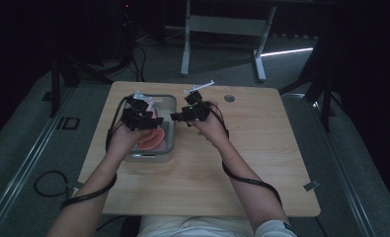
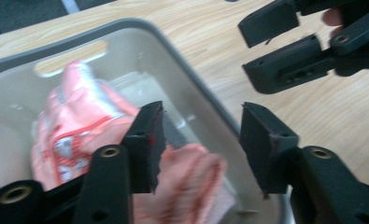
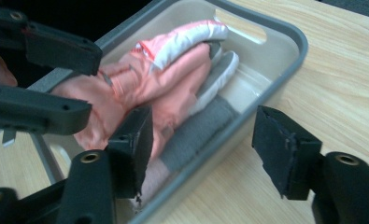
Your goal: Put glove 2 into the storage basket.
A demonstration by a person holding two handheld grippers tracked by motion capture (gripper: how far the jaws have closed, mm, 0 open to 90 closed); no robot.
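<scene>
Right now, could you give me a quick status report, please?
Left gripper and right gripper open, holding nothing. Pink gloves lying in grey bin. Nothing blocking.

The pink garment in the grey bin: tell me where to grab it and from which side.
Grip the raised pink-and-white fold of the pink garment, coming down from above. It bunches up higher than the rest, so the jaws can probably straddle it, while the walls of the grey bin block any sideways approach. Both the left gripper and the right gripper are open and empty.
</scene>
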